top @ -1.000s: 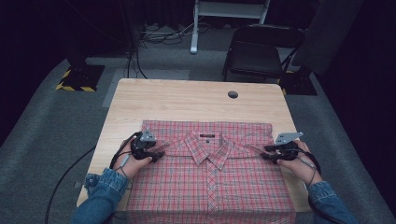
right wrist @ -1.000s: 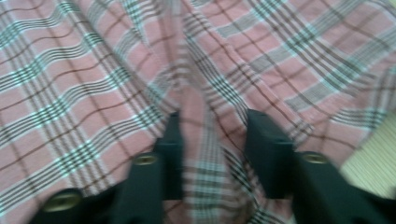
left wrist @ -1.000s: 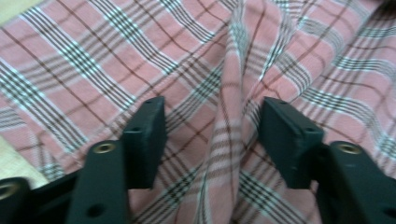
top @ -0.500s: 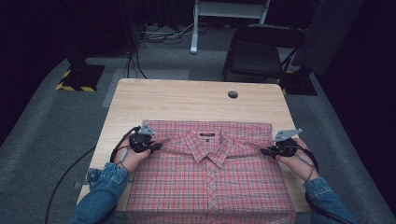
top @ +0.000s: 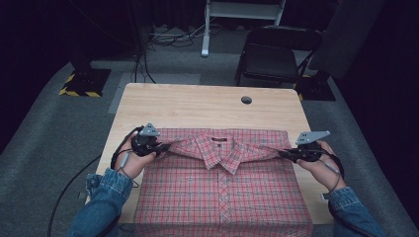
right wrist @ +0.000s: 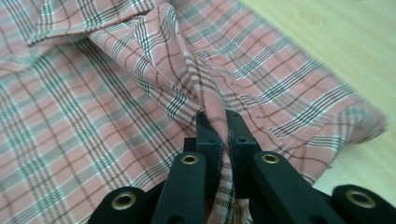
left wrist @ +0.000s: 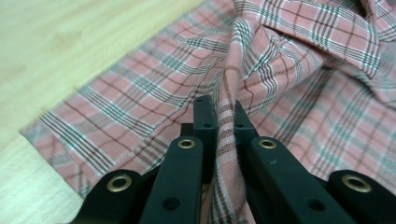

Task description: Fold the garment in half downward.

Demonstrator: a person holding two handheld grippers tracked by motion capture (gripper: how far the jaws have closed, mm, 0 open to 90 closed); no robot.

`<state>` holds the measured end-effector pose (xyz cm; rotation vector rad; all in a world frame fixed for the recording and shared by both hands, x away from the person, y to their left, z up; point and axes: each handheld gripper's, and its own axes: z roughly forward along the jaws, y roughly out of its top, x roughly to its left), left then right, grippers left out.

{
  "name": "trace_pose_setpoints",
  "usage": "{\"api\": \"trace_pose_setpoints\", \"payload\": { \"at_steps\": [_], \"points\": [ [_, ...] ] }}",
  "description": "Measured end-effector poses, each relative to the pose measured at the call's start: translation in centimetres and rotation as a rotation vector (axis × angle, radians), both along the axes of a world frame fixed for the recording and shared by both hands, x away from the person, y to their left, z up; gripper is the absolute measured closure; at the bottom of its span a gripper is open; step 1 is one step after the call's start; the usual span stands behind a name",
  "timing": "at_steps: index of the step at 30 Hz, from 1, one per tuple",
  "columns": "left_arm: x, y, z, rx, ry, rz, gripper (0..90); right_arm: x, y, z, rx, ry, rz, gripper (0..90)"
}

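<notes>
Both tools, left tool (left wrist: pixel 219 123) & right tool (right wrist: pixel 223 128), pinch shirt (top: pixel 222 192) folds.

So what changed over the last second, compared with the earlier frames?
Both grippers closed on the shirt: left gripper and right gripper each pinched a shoulder fold and lifted it, so the fabric tents between them. The shirt's lower part and the table stayed put.

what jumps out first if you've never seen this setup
A red plaid shirt lies buttoned, front up, across the near half of the wooden table. The left gripper and right gripper each pinch a ridge of cloth at a shoulder, pulling it taut beside the collar.
</notes>
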<state>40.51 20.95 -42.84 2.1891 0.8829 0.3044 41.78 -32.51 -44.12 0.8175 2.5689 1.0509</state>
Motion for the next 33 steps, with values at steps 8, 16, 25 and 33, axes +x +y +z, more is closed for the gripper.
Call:
{"api": "trace_pose_setpoints", "payload": {
  "at_steps": [8, 16, 25, 33],
  "points": [
    [-5.6, 0.2, 2.5, -0.004, 0.008, -0.089, 86.2, -4.2, -0.9, 2.9, 0.006, -0.019, 0.048, 86.7],
    [-9.3, -0.3, -2.4, 0.037, 0.126, -0.136, 86.1, -8.5, -1.6, -1.1, -0.036, 0.121, 0.073, 86.6],
    [-8.2, -0.3, -5.3, 0.065, 0.153, -0.104, 85.8, -8.7, -1.3, -4.5, -0.040, 0.160, 0.037, 86.5],
    [-6.7, -0.2, -5.7, 0.071, 0.114, -0.077, 85.4, -7.7, -0.9, -4.8, -0.033, 0.137, 0.002, 86.5]
  ]
}}
